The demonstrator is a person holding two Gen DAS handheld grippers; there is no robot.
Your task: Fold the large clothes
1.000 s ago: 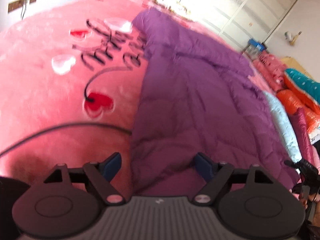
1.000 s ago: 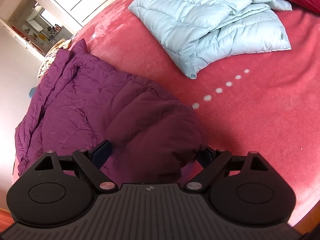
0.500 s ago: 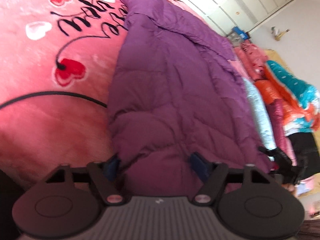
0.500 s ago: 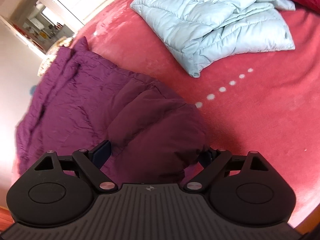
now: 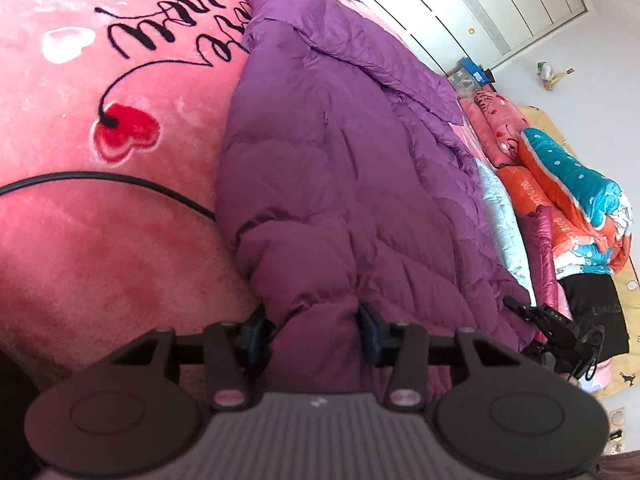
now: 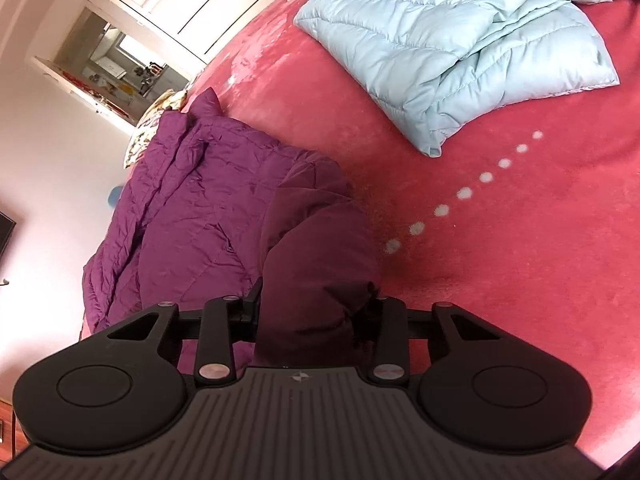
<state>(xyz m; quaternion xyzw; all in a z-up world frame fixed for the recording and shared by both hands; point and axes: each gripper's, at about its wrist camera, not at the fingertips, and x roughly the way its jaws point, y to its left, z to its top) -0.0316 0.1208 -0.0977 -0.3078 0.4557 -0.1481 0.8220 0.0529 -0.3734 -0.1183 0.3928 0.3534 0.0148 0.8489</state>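
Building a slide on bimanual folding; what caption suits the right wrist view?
Right gripper closing on the purple down coat on a red blanket, folded pale-blue coat beyond.

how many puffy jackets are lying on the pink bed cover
2. The purple jacket lies at the left, near the bed edge; the folded light blue jacket lies farther back to the right. More garments are piled beside the bed, possibly jackets too.

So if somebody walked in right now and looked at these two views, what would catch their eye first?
Probably the big purple down coat stretched along the pink plush blanket, with the left gripper and right gripper both closing on its near end, fabric bunched between the jaws. Next, the folded light blue coat farther up the bed, and the red hearts and black script on the blanket.
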